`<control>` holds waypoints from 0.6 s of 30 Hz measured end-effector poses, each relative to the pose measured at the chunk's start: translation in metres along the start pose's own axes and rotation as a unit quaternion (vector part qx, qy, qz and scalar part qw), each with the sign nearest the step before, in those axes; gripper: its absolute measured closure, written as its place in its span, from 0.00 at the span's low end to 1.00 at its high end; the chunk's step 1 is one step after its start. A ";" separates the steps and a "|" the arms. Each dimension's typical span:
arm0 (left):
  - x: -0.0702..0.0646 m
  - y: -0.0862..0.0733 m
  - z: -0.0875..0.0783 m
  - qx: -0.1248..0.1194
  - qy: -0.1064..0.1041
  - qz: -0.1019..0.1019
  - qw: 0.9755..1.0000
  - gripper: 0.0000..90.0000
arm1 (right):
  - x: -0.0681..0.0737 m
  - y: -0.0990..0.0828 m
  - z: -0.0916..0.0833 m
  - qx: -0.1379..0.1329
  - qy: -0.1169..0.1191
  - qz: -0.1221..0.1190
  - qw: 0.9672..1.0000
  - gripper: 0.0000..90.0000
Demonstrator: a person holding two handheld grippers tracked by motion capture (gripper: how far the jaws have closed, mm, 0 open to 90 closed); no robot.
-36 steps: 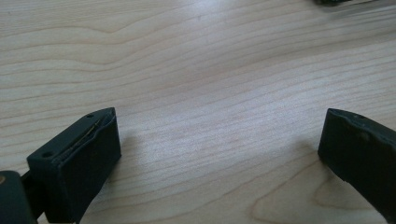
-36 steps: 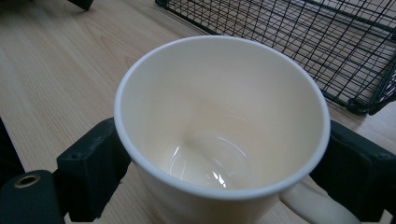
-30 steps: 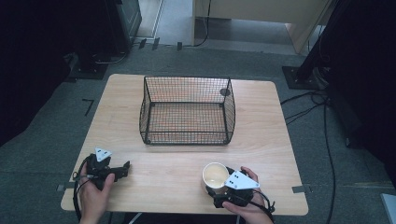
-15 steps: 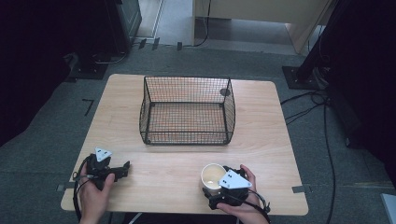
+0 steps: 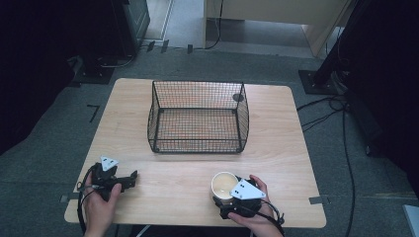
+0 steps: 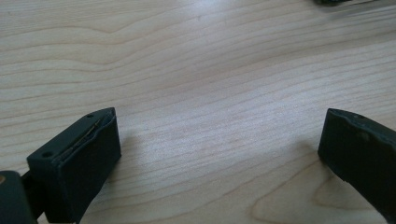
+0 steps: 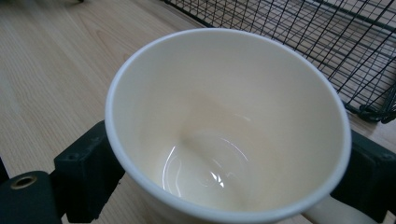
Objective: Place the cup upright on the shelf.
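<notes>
1. High view. Cream mug upright on the wooden table, near the front edge, in front of the wire basket and a little toward its right side, well apart from it. Right gripper set against the near side of the mug, under its grey three-cornered plate; right hand behind it at the table edge, palm down, wrist low. Left gripper in front of the basket's left corner and well apart from it, low over the wood, pointing toward the mug; left hand wrapped around its body, forearm coming from the front edge.

2. Left gripper view. Black jaws spread wide, nothing between them, only bare wood grain below. Probably resting or almost resting on the table.

3. Right gripper view. Mug between the two jaws, one at each side of the wall, apparently pinching it; exact contact hidden under the rim. Glossy inside, empty, start of a handle at the lower right. Basket mesh just beyond the rim.

4. Judgement on handling. Looks like glazed ceramic: stiff, rather heavy for its size, smooth and so slippery, breakable if dropped. Best taken across the body below the rim, squarely, with firm pressure, and kept upright to avoid sliding.
</notes>
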State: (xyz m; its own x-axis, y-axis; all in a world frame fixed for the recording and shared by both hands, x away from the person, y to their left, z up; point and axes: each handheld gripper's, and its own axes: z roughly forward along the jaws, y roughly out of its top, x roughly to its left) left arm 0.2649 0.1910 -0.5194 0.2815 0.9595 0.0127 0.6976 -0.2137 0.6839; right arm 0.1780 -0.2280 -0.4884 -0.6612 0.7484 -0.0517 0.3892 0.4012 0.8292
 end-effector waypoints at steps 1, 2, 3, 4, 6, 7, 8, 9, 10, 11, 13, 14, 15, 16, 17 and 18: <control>0.000 0.000 0.000 0.000 0.000 0.000 1.000 0.00 | 0.001 0.000 0.000 -0.001 -0.002 -0.006 1.000 0.10; 0.000 0.000 0.000 0.000 0.000 0.000 1.000 0.00 | 0.003 0.000 -0.001 -0.003 -0.005 -0.008 1.000 0.11; 0.000 0.000 0.000 0.000 0.000 0.000 1.000 0.00 | 0.003 0.000 -0.001 -0.003 -0.005 -0.008 1.000 0.11; 0.000 0.000 0.000 0.000 0.000 0.000 1.000 0.00 | 0.003 0.000 -0.002 -0.004 -0.003 -0.009 1.000 0.11; 0.000 0.000 0.000 0.000 0.000 0.000 1.000 0.00 | 0.003 0.001 -0.002 -0.005 -0.008 -0.008 1.000 0.11; 0.000 0.000 0.000 0.000 0.000 0.000 1.000 0.00 | 0.003 0.001 -0.003 -0.006 -0.007 -0.007 1.000 0.11; 0.000 0.000 0.000 0.000 0.000 0.000 1.000 0.00 | 0.003 0.001 -0.003 -0.006 -0.007 -0.007 1.000 0.11; 0.000 0.000 0.000 0.000 0.000 0.000 1.000 0.00 | 0.002 0.002 -0.004 -0.007 -0.007 -0.003 1.000 0.11; 0.000 0.000 0.000 0.000 0.000 0.000 1.000 0.00 | 0.002 0.002 -0.005 -0.011 -0.007 -0.001 1.000 0.11; 0.000 0.000 0.000 0.000 0.000 0.000 1.000 0.00 | 0.002 0.003 -0.006 -0.012 -0.007 0.003 1.000 0.11; 0.000 0.000 0.000 0.000 0.000 0.000 1.000 0.00 | 0.001 0.006 -0.008 -0.015 -0.007 0.005 1.000 0.11; 0.000 0.000 0.000 0.000 0.000 0.000 1.000 0.00 | 0.000 0.007 -0.010 -0.018 -0.010 0.005 1.000 0.11; 0.000 0.000 0.000 0.000 0.000 0.000 1.000 0.00 | 0.000 0.009 -0.011 -0.019 -0.011 0.006 1.000 0.11; 0.000 0.000 0.000 0.000 0.000 0.000 1.000 0.00 | -0.001 0.012 -0.013 -0.024 -0.014 0.007 1.000 0.11; 0.000 0.000 0.000 0.000 0.000 0.000 1.000 0.00 | -0.002 0.013 -0.014 -0.027 -0.014 0.011 0.999 0.11; 0.000 0.000 0.000 0.000 0.000 0.000 1.000 0.00 | -0.002 0.013 -0.014 -0.027 -0.014 0.011 0.999 0.11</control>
State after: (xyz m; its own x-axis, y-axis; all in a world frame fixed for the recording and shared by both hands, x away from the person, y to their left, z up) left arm 0.2649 0.1910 -0.5194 0.2817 0.9594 0.0127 0.6975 -0.2138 0.6840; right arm 0.1758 -0.2316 -0.4696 -0.6343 0.7716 -0.0481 0.3672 0.3555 0.8596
